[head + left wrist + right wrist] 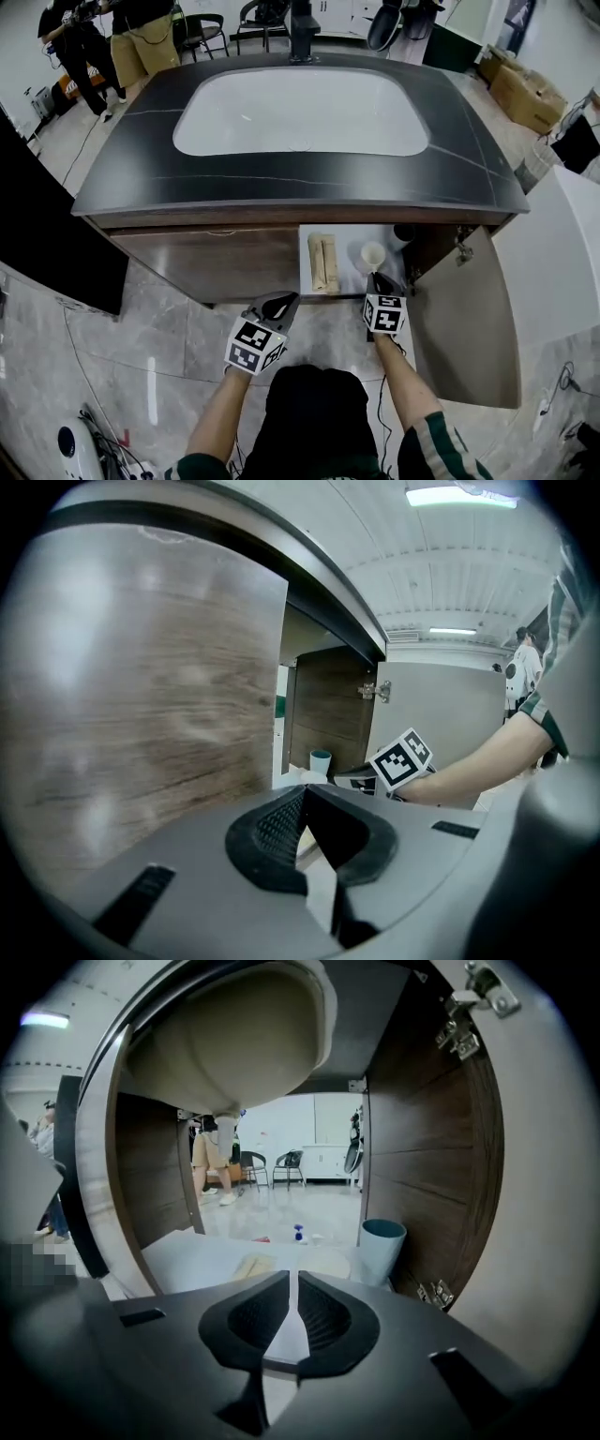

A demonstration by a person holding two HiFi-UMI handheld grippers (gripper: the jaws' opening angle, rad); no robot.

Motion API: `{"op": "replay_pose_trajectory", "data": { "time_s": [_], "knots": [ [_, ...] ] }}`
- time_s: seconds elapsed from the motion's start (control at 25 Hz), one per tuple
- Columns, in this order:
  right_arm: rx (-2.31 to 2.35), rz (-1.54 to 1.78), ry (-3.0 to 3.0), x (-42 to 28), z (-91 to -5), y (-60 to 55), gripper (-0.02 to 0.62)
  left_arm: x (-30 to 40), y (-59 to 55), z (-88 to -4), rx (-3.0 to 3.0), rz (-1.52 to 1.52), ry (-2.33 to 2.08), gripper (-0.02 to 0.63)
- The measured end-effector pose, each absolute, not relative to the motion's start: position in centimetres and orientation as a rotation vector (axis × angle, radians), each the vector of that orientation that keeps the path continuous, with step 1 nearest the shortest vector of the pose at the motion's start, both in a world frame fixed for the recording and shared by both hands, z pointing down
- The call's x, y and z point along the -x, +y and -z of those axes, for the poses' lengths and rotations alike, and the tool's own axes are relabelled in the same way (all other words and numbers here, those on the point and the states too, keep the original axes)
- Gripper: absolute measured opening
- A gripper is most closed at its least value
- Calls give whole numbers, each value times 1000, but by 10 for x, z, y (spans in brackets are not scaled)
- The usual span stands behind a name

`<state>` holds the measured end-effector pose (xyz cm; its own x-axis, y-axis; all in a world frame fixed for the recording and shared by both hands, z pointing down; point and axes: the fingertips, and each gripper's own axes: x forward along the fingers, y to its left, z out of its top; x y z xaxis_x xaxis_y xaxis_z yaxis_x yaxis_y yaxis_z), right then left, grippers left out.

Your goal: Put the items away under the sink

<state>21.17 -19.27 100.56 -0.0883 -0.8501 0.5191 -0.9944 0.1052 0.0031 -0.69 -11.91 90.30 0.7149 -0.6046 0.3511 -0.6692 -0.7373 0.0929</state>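
The right gripper (293, 1283) has its jaws drawn almost together, with only a thin slit between them and nothing in it. Its tips sit at the front edge of the open cabinet. The left gripper (302, 794) is likewise closed at the tips and empty. It hangs outside the cabinet, in front of the closed left door (216, 258) and beside the right gripper. Just beyond the right jaws, 3 items lie on the white cabinet floor (352, 281): a tan packet (323, 262) to the left, a pale round item (373, 255) next to it, and a teal cup (382, 1249) standing upright near the right wall, below the hinges. I cannot tell what the pale round item is. Above them bulges the underside of the sink basin (225, 1044). The right door (469, 319) stands swung wide open. In the head view, no further item shows on the dark countertop (141, 169) or on the floor between the grippers. With both grippers empty and 3 things inside, the stowing looks finished or very nearly so. What seems left is to pull the right gripper clear and perhaps shut the open door.
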Motion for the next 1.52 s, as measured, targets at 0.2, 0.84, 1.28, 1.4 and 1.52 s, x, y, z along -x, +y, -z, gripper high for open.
{"op": "replay_pose_trajectory", "data": {
  "time_s": [0.2,0.84,1.28,1.4,1.52],
  "knots": [
    [-1624,-418,-2041,-169,-937,-163,46,8,-109,-842,-2715,-498,-990,10],
    [-1503,-410,-2240,-113,-534,-52,46,-6,-44,-479,-2689,-491,-956,11],
    [-1554,-402,-2335,-110,-335,37,46,-8,46,-319,-2711,-497,-1038,11],
    [-1584,-407,-2348,-109,-316,50,46,-5,59,-299,-2729,-482,-1040,10],
    [-1588,-395,-2369,-101,-307,57,41,-3,67,-288,-2749,-472,-1043,11]
  ]
}}
